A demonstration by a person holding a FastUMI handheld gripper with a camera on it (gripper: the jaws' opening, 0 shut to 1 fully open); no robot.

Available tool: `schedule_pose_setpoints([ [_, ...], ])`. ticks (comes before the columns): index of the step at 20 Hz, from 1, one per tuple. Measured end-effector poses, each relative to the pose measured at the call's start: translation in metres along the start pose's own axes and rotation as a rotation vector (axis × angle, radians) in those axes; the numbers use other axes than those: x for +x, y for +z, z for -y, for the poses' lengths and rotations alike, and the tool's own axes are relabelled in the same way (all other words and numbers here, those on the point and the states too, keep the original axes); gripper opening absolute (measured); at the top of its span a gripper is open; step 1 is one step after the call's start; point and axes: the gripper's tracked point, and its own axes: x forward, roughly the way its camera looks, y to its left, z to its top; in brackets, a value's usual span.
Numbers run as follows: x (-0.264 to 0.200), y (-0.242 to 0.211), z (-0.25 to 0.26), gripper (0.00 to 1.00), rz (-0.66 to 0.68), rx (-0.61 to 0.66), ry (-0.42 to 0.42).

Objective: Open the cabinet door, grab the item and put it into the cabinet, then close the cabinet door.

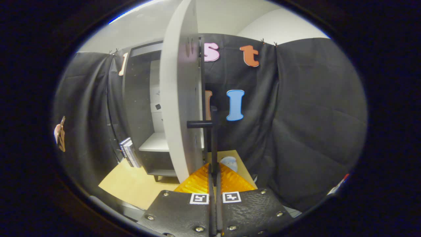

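Note:
The white cabinet door (179,98) stands swung open, seen almost edge-on just ahead of me. Its black handle (214,141), a thin upright bar on a short stub, runs down between my orange fingers (197,182). My gripper (213,172) is shut on that handle near its lower end. Left of the door the dark cabinet (139,98) shows its inside, with a white shelf (154,143) that looks bare. A small pale blue and white item (229,163) lies on the wooden table (131,184) just beyond my right finger, partly hidden by it.
A few books (129,153) lean against the cabinet's left side on the table. Black cloth walls close in on the left, behind and right. The table's near edge runs just left of my fingers.

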Motion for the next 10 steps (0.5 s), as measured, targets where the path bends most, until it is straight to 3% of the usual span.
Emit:
schedule_pose_setpoints([
  [5, -0.032, 0.025, 0.048, 0.01, 0.134, 0.206, -0.097],
  [10, -0.051, 0.037, 0.046, 0.01, 0.172, 0.197, -0.081],
])
